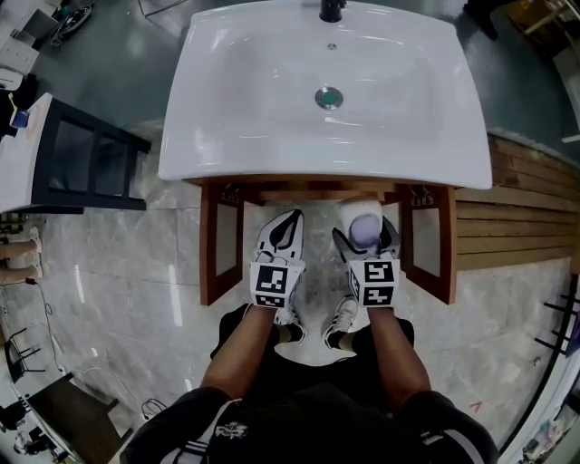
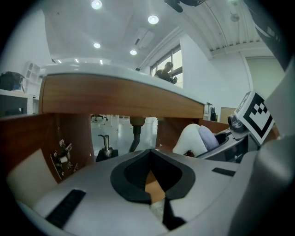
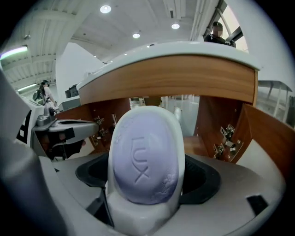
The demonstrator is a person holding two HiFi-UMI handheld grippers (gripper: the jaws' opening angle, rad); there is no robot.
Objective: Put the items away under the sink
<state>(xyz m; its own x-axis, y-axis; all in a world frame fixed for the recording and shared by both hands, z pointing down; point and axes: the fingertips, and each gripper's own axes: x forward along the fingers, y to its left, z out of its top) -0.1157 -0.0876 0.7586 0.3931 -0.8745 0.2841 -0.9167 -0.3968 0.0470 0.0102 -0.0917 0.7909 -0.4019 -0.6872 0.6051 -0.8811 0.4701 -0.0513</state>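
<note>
Left gripper (image 1: 286, 223): jaws clenched together, nothing between them. It is level with the cabinet opening, left of centre.
Right gripper (image 1: 366, 243): clamped on a white soap dish (image 3: 138, 215) carrying a lilac LUX soap bar (image 3: 144, 161). The bar stands on edge, embossed face toward the camera. Dish and soap are in the air at the mouth of the cabinet, right of centre and just below the front edge of the basin. Not set down.
The two grippers are side by side and apart.
Both vanity doors are swung open: left door (image 1: 220, 241), right door (image 1: 428, 241). Hinge plate (image 3: 227, 143) shows on the right inner wall.
Drain pipe (image 2: 137, 134) hangs at the back of the cabinet.
White sink basin (image 1: 227, 136) sits above, with drain plug (image 1: 329, 97) and black faucet (image 1: 332, 11).
</note>
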